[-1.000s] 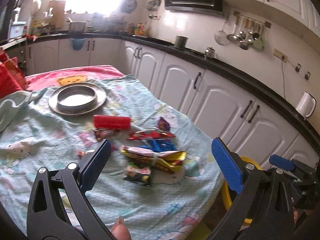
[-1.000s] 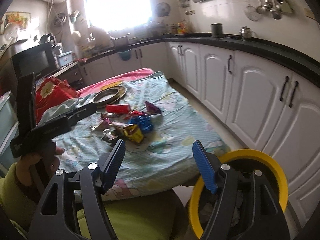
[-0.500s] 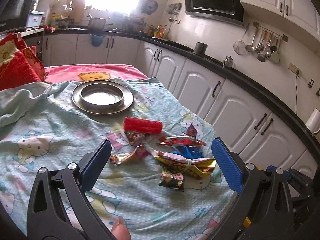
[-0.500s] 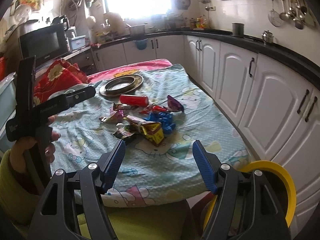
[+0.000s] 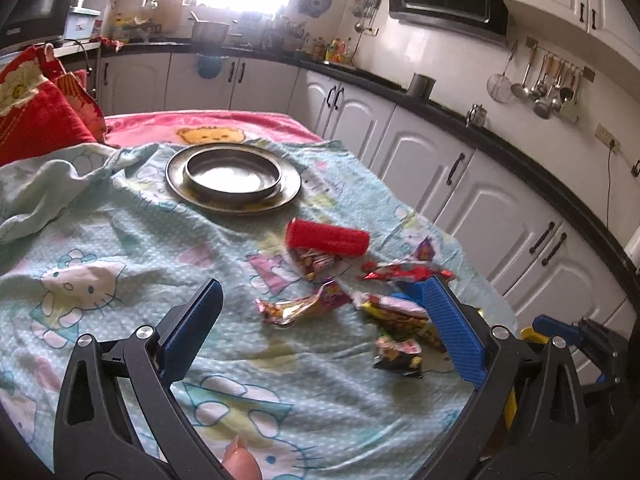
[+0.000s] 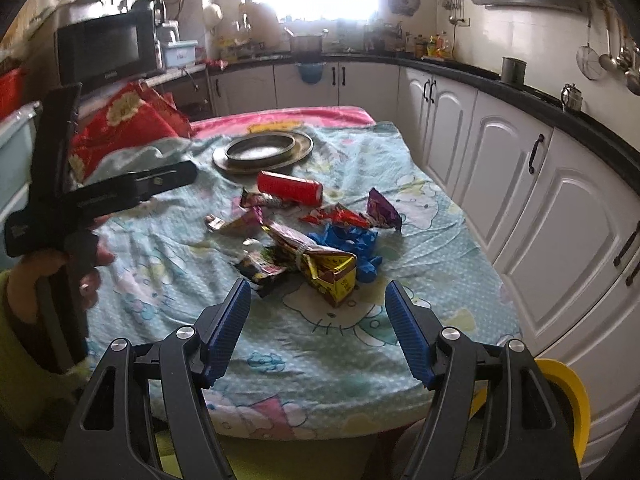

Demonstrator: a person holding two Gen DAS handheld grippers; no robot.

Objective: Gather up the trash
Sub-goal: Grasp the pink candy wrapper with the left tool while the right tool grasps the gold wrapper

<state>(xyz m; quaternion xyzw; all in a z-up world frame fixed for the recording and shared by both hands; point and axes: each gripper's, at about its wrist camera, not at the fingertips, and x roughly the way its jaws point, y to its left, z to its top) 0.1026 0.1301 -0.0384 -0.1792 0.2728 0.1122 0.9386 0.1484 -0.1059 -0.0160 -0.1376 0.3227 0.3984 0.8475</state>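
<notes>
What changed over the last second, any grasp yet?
No grasp. Both grippers swung from the table edge and yellow bin in over the wrapper pile. The left gripper and right gripper stayed open and empty. The wrappers, red can and metal plate haven't moved.

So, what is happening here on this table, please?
A person holds a hand-held gripper in each hand over a table with a cartoon cloth. Both the left hand-held gripper and the right hand-held gripper are open and empty. Snack wrappers, a red can and a blue glove lie untouched. A yellow bin stands beside the table.
</notes>
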